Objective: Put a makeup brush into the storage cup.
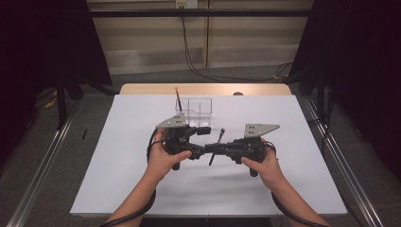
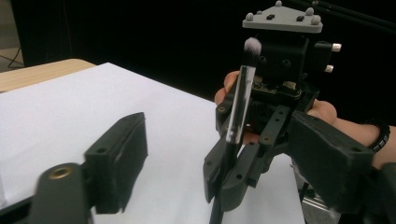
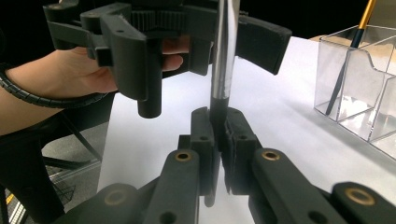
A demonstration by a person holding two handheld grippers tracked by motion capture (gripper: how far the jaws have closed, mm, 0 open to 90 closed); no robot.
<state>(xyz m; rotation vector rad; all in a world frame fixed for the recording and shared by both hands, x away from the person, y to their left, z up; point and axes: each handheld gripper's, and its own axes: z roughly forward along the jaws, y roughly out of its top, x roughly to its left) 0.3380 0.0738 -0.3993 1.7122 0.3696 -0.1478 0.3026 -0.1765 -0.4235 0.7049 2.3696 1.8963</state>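
On the desk (image 1: 118,179), the clear organizer (image 1: 198,111) stands toward the far edge with a brush (image 1: 178,99) upright in its left compartment. In front of it, the left hand-held gripper (image 1: 201,130) and right hand-held gripper (image 1: 213,150) face each other, a makeup brush (image 1: 217,145) between them

The white table (image 1: 118,161) lies bare to the left, right and front of both hands. A clear acrylic organizer (image 1: 199,111) with an upright brush (image 1: 178,98) stands just behind the left tool (image 1: 201,130), blocking forward passage there.
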